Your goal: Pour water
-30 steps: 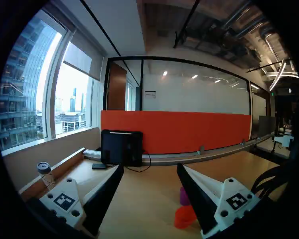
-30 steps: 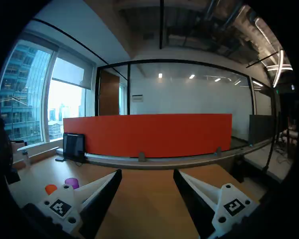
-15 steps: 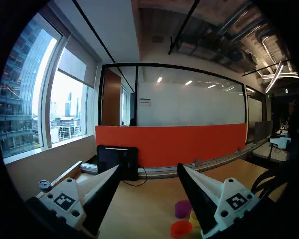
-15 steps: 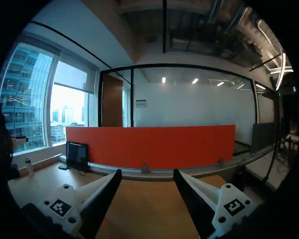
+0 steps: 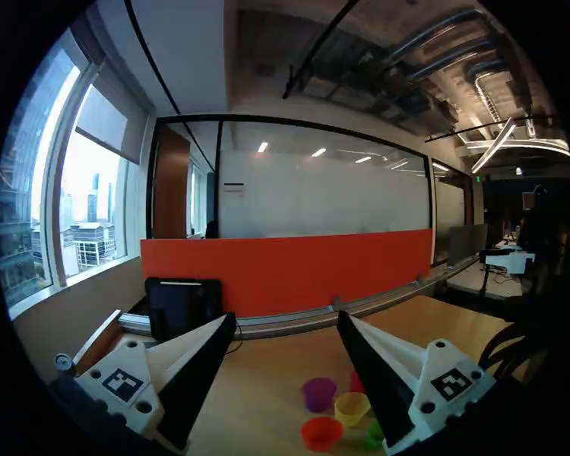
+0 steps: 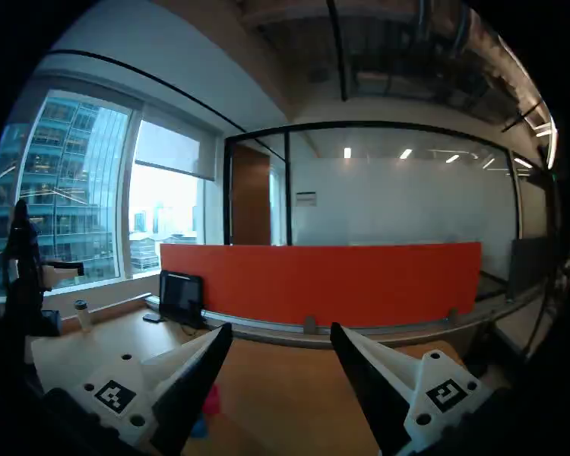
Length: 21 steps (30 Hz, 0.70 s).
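Several small coloured cups stand together on the wooden table [image 5: 270, 395] in the left gripper view: a purple cup [image 5: 318, 394], a yellow cup [image 5: 352, 408], an orange cup [image 5: 321, 433] and a green cup [image 5: 374, 433] partly behind the right finger. My left gripper [image 5: 285, 315] hangs open above and just left of them, holding nothing. In the right gripper view, my right gripper [image 6: 280, 327] is open and empty over the table. A pink cup [image 6: 211, 400] and a blue object [image 6: 200, 427] peek out beside its left finger.
An orange partition [image 5: 285, 270] runs along the table's far edge, with a glass wall behind it. A black monitor [image 5: 182, 308] stands at the back left, also seen as the monitor [image 6: 181, 296]. A small bottle [image 6: 80, 313] sits near the windows.
The left gripper view has swung right, so the monitor slid left and more cups came into sight. The right gripper view turned left; pink and blue objects appeared by its left finger.
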Tool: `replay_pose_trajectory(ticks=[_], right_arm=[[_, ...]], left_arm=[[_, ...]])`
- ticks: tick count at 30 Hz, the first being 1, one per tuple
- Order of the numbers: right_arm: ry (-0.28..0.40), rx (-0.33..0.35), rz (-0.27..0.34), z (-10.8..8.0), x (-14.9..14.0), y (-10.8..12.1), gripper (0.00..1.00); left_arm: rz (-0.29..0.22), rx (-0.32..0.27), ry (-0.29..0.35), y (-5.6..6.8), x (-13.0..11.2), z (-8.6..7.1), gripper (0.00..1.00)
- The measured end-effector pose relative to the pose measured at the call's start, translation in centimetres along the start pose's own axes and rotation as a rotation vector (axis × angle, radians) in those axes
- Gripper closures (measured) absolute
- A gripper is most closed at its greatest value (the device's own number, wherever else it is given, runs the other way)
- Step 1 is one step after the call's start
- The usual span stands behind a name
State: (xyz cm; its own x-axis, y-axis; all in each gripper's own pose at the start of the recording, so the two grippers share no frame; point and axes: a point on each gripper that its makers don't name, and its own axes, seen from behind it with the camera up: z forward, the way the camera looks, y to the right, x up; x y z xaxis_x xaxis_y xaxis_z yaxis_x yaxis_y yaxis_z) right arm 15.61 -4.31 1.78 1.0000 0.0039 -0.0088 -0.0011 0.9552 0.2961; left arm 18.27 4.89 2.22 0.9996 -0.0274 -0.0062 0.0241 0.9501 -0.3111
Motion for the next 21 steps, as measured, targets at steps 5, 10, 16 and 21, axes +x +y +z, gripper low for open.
replay_pose_trajectory(ticks=[5,10,16,21], right_arm=[[-0.008,0.113,-0.012,-0.4,0.4,-2.7,0.00],[-0.020,0.172,-0.034,-0.3,0.2,-4.0,0.00],[-0.039,0.212,-0.048,0.0,-0.2,-4.9,0.00],[-0.062,0.232,-0.048,0.2,-0.7,-5.0,0.00]], left_arm=[[-0.014,-0.085,0.008,1.9,0.5,-0.3,0.01],[-0.010,-0.137,-0.001,3.2,0.2,-0.4,0.01],[0.011,-0.180,-0.025,4.6,-0.9,-0.6,0.01],[0.038,-0.220,-0.052,5.9,-2.2,-0.8,0.01]])
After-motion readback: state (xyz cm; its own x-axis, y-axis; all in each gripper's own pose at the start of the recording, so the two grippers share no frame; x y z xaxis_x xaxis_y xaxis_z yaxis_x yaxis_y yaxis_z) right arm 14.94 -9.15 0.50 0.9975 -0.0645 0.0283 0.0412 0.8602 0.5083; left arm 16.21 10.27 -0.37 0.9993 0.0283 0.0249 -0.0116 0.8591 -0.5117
